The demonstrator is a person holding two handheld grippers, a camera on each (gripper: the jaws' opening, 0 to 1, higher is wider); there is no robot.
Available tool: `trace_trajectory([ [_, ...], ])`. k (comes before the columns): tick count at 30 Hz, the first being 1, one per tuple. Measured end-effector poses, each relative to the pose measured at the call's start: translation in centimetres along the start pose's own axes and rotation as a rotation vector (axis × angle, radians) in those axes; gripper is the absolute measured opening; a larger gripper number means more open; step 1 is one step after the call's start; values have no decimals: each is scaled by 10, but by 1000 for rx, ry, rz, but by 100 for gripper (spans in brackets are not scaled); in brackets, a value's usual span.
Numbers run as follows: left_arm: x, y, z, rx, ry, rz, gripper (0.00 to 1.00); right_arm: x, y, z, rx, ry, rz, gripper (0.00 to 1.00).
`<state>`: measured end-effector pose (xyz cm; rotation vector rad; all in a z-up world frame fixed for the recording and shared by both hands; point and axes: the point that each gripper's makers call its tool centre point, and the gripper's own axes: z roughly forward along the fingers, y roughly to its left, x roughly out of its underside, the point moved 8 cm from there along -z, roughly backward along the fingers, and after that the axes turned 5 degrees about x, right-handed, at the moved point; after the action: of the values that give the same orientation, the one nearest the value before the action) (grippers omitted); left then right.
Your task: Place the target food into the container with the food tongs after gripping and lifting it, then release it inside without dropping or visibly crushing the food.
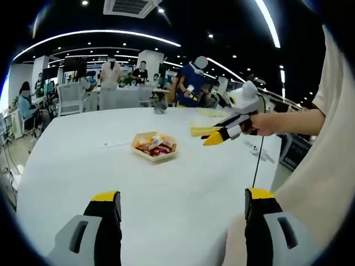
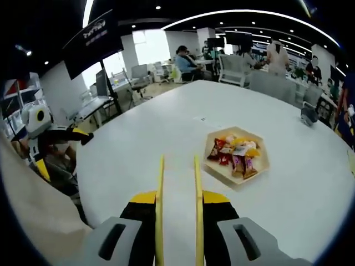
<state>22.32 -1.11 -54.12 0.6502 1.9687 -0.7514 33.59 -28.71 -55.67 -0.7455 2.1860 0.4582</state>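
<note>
So the snacks (image 2: 236,156) were all piled in a six-sided wooden tray (image 2: 213,169) sitting on the white bench (image 2: 138,149), nothing lifted out of it yet. The right claw (image 2: 178,183) was clamped on a pair of yellow tongs (image 2: 196,210), whose two arms stuck out toward the tray but stopped short of it, tips apart and empty. The left claw (image 1: 183,208) hung well back from the tray with its jaws wide apart, holding nothing. The food looked like small wrapped candies or bars, though it's too small to be sure. My guess: light, crinkly, slippery wrappers, soft enough inside to squash. I'd pinch one across its middle, gently. No separate container was visible near the tray.
</note>
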Motion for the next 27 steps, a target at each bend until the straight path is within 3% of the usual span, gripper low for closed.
trace_trajectory([
  [9,-5,-1,6,20,1,19,91,8,9,1,-19,32,-11,27],
  [27,-14,-4,12,57,2,97,76,-2,33,0,-93,25,-52,28],
])
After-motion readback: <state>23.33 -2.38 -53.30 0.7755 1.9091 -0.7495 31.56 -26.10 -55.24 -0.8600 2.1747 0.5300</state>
